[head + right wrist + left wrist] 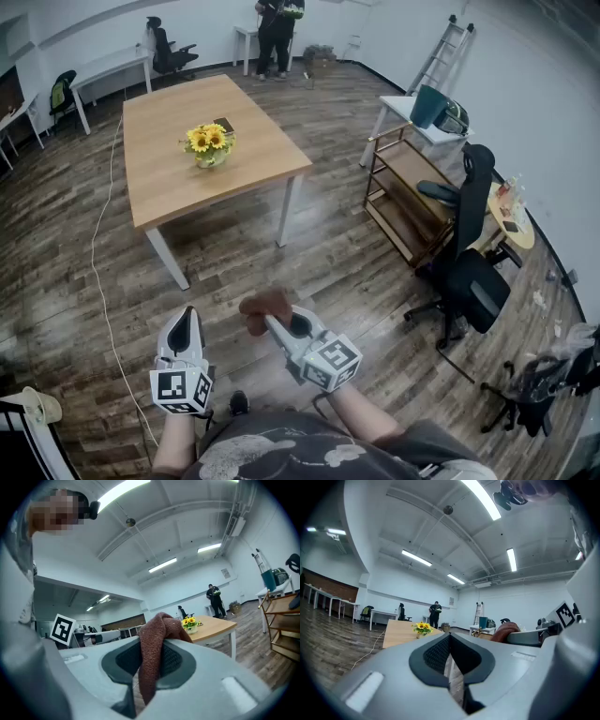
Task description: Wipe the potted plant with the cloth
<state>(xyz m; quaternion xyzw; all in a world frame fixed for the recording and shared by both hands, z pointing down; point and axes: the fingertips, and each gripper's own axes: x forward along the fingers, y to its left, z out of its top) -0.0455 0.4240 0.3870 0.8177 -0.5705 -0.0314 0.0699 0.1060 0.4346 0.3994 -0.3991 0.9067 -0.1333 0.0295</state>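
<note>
A small pot of yellow sunflowers (209, 143) stands on the wooden table (253, 164) well ahead of me; it also shows far off as the potted plant (423, 627) and again as the flowers (189, 622). My right gripper (272, 316) is shut on a reddish-brown cloth (263, 308), which bunches above the jaws as the cloth (157, 639). My left gripper (187, 327) is held beside it, shut with nothing between its pads, seen close up as the left gripper (450, 653). Both are held level over the floor, short of the table.
A black office chair (471, 272) and a wooden shelf rack (405, 192) stand to the right. A ladder (442, 52) leans at the far wall. A person (276, 36) stands at the back of the room. A white cable (97, 272) runs across the floor on the left.
</note>
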